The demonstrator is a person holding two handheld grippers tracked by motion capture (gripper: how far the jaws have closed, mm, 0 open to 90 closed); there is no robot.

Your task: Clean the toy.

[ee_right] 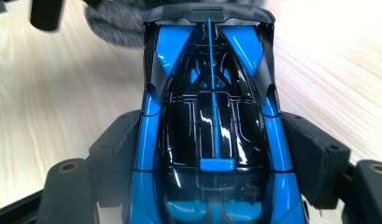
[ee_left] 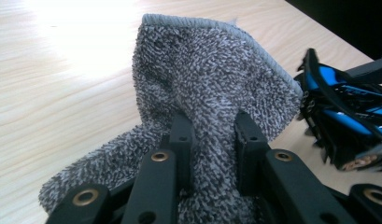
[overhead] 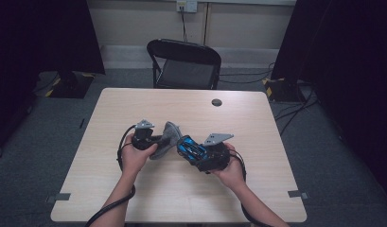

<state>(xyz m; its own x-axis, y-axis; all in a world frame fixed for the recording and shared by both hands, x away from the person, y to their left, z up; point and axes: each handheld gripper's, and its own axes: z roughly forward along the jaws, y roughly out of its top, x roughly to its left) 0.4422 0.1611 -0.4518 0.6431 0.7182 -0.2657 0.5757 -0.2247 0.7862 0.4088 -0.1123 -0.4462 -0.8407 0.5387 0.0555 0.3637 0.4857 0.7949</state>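
Grey terry cloth [ee_left: 212, 88] bunches between the jaws of our left gripper [ee_left: 209, 140], pinched tight above the wooden table [overhead: 191, 194]; our right gripper [ee_right: 212, 154] clamps the glossy blue-and-black toy car [ee_right: 212, 116] just beside it.

Light wood-grain table [overhead: 134, 109], rectangular with rounded corners, standing on grey carpet [overhead: 35, 142]. Small dark round cap [overhead: 216, 102] set into the top near the far edge, right of centre. Grey tape tabs on the carpet just off the near corners: one on the left [overhead: 58, 196], one on the right [overhead: 298, 194]. Can't tell whether the grey towel [overhead: 166, 138] touches the top or hangs just above it. Same pale grain in both gripper views, with bright glare on it.
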